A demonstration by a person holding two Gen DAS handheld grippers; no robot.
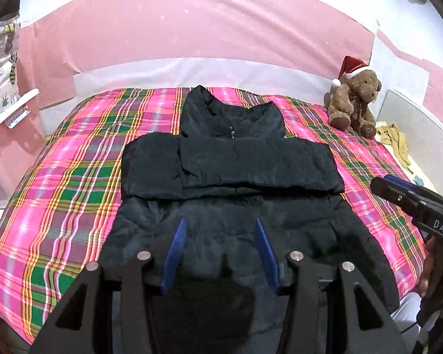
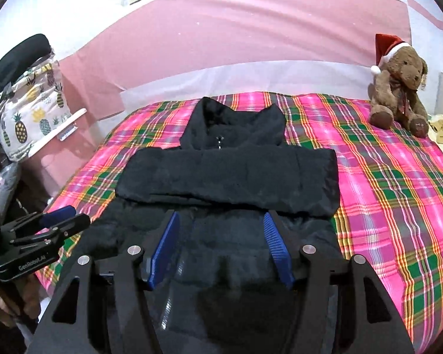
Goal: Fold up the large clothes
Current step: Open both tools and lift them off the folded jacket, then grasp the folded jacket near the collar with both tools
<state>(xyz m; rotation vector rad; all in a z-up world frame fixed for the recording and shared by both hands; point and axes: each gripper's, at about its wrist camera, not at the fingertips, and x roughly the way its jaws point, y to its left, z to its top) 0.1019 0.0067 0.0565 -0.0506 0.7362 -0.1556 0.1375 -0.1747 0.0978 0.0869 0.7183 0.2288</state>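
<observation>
A black padded jacket (image 1: 230,159) lies flat on the plaid bed cover, collar away from me, both sleeves folded across the chest; it also shows in the right wrist view (image 2: 227,174). My left gripper (image 1: 220,224) hangs open above the jacket's lower part, holding nothing. My right gripper (image 2: 221,218) is open too, above the same lower part, empty. The right gripper also shows at the right edge of the left wrist view (image 1: 382,187). The left gripper shows at the left of the right wrist view (image 2: 65,216).
The pink, green and yellow plaid cover (image 1: 73,194) spans the bed. A brown teddy bear in a Santa hat (image 1: 354,100) sits at the far right corner, beside a yellow cloth (image 1: 394,141). A pineapple-print bag (image 2: 29,124) hangs at the left.
</observation>
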